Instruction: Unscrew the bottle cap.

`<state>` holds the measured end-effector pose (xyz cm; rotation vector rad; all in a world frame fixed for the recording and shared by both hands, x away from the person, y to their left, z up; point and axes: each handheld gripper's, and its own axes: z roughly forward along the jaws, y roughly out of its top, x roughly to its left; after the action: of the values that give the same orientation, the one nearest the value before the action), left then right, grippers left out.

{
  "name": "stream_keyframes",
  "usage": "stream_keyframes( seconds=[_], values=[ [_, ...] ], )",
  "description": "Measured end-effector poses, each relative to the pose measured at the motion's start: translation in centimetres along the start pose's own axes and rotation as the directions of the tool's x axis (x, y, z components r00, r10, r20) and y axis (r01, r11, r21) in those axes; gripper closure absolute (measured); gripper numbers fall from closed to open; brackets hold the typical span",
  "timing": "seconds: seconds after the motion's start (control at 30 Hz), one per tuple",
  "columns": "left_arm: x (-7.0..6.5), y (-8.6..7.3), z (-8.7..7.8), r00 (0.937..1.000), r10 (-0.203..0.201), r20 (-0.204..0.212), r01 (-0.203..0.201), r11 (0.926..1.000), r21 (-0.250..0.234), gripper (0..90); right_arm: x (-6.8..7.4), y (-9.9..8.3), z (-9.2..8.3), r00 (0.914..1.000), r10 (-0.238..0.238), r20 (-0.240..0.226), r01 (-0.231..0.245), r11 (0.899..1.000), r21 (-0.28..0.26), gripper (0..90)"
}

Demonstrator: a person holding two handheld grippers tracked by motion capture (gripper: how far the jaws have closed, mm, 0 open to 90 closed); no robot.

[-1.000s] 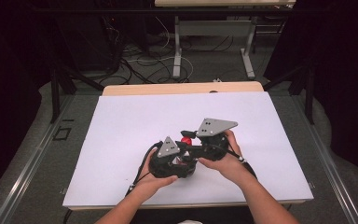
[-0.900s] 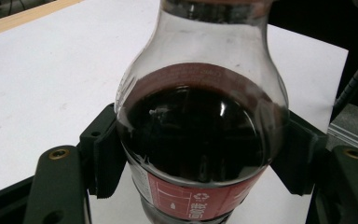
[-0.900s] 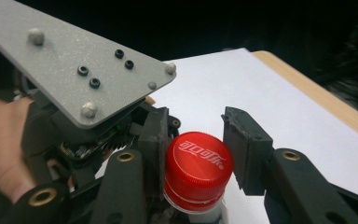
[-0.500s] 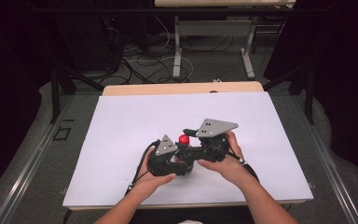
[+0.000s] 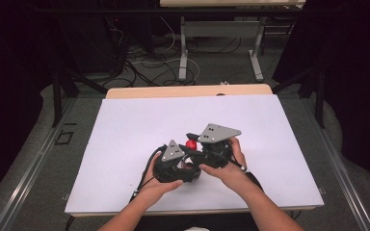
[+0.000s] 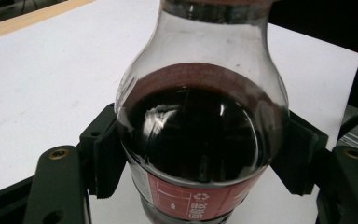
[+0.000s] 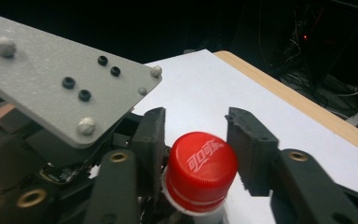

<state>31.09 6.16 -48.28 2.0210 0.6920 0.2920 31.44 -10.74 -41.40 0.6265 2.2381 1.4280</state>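
Note:
A clear bottle (image 6: 200, 135) of dark cola with a red label stands upright on the white table (image 5: 139, 125). My left gripper (image 6: 200, 154) is shut on its body, one pad (image 6: 103, 158) pressed to each side. The red cap (image 7: 200, 168) tops the bottle between the jaws of my right gripper (image 7: 198, 126). Those jaws have just been closing and now press on the cap. From above, the cap (image 5: 191, 144) shows between the left gripper (image 5: 185, 161) and the right gripper (image 5: 193, 143), both near the table's front middle.
The left gripper's grey plate (image 7: 65, 79) sits close beside the right jaws. A wooden strip (image 5: 188, 91) edges the table's far side. Beyond it are desk legs and cables (image 5: 173, 62) on the floor. Bare white surface lies to the left, right and behind the hands.
The right gripper has shifted slightly left and settled over the red cap. The left hand and the bottle have stayed put.

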Motion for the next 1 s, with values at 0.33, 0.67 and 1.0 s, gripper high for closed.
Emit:
stream_keyframes(
  seconds=[0.33, 0.67, 1.0],
  values=[
    [-0.2, 0.0, 0.0, 0.9996, 0.001, 0.028, -0.001, 1.0000, -0.007, 29.9, -2.0, 0.3, -0.2, 0.9861, -0.012, -0.166, 0.015, 1.000, 0.022, 61.0],
    [-0.1, 0.0, 0.0, 0.9997, 0.010, 0.021, -0.010, 0.9999, -0.005, 29.8, -2.2, 0.3, -0.3, 0.9813, -0.018, -0.192, 0.023, 0.999, 0.025, 56.3],
    [0.4, 0.0, -0.2, 0.9997, -0.011, -0.022, 0.011, 0.9999, -0.008, 29.8, 0.1, -0.2, -0.9, 0.9974, 0.062, 0.036, -0.063, 0.998, 0.014, 48.5]
  ],
)
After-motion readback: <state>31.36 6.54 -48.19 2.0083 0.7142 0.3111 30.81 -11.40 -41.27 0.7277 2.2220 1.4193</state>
